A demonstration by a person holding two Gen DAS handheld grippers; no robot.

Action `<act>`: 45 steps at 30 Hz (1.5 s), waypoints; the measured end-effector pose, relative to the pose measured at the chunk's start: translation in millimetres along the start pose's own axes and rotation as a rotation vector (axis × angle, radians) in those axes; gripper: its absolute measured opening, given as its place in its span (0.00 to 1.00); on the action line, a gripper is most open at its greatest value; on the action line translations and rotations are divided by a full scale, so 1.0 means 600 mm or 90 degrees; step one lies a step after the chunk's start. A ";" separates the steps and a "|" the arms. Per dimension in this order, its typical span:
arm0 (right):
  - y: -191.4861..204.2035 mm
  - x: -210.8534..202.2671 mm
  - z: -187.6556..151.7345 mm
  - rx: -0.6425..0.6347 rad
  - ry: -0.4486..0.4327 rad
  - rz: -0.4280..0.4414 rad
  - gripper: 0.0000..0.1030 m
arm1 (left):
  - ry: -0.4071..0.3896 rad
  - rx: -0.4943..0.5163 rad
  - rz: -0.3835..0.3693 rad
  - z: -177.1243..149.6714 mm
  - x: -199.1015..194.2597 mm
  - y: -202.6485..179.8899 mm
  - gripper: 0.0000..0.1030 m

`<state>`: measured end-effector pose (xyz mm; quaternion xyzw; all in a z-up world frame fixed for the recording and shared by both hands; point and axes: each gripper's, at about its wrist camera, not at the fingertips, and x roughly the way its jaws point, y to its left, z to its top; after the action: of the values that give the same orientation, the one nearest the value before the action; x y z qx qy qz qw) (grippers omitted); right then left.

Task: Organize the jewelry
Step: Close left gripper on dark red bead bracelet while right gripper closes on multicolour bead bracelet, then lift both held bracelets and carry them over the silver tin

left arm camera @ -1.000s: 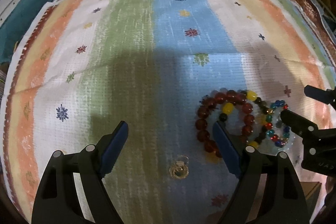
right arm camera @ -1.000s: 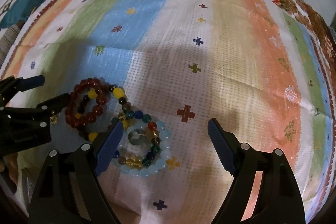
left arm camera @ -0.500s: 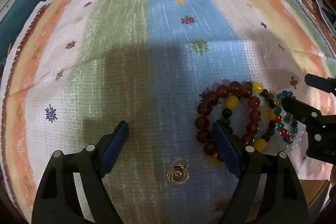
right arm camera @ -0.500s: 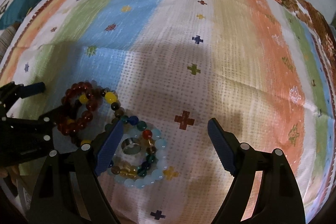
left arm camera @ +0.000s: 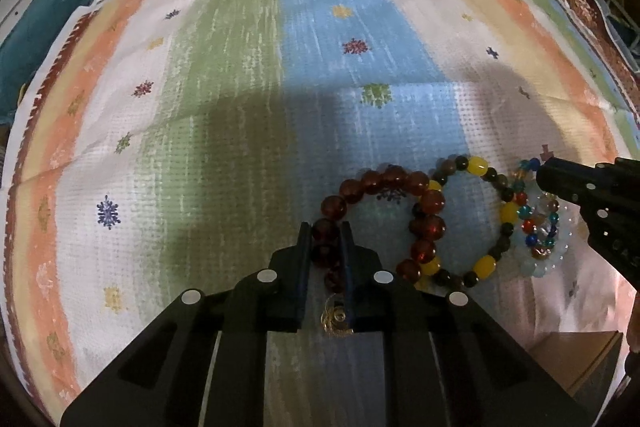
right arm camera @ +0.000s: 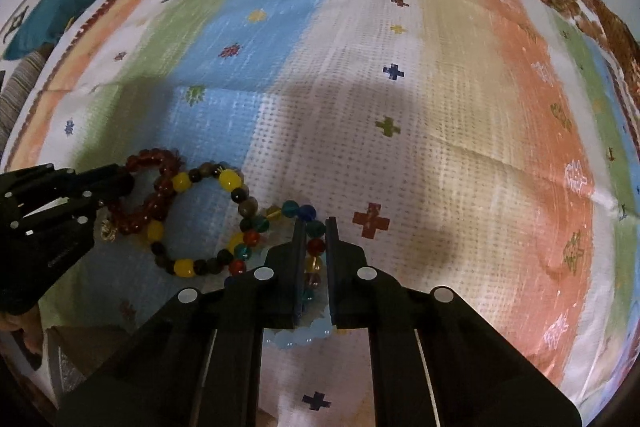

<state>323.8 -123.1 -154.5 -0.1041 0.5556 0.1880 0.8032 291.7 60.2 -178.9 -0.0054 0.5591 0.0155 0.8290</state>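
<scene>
The left gripper (left arm camera: 325, 233) has just been closing, and its jaws now clamp the near side of the dark red bracelet (left arm camera: 384, 183), whose beads sit between the pads. A small gold charm (left arm camera: 337, 319) lies just behind its fingertips. To its right lies the brown-and-yellow bracelet (left arm camera: 478, 167), touching the red one. The right gripper (right arm camera: 313, 227) has also just been closing and is clamped on the multicoloured bracelet (right arm camera: 290, 207), with the pale blue bracelet (right arm camera: 288, 341) under it. All rest on a striped cloth (right arm camera: 440, 87).
</scene>
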 end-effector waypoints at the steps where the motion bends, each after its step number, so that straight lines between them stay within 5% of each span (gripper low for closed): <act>1: -0.001 -0.001 -0.001 0.000 -0.001 0.000 0.10 | -0.004 0.001 0.001 -0.001 -0.005 -0.001 0.13; 45: 0.003 -0.154 -0.049 0.020 -0.108 -0.011 0.10 | -0.093 0.010 -0.038 -0.016 -0.177 -0.051 0.13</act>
<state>268.9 -149.5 -78.9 -0.0799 0.4874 0.1805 0.8506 243.8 27.1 -84.2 -0.0140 0.4969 -0.0134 0.8676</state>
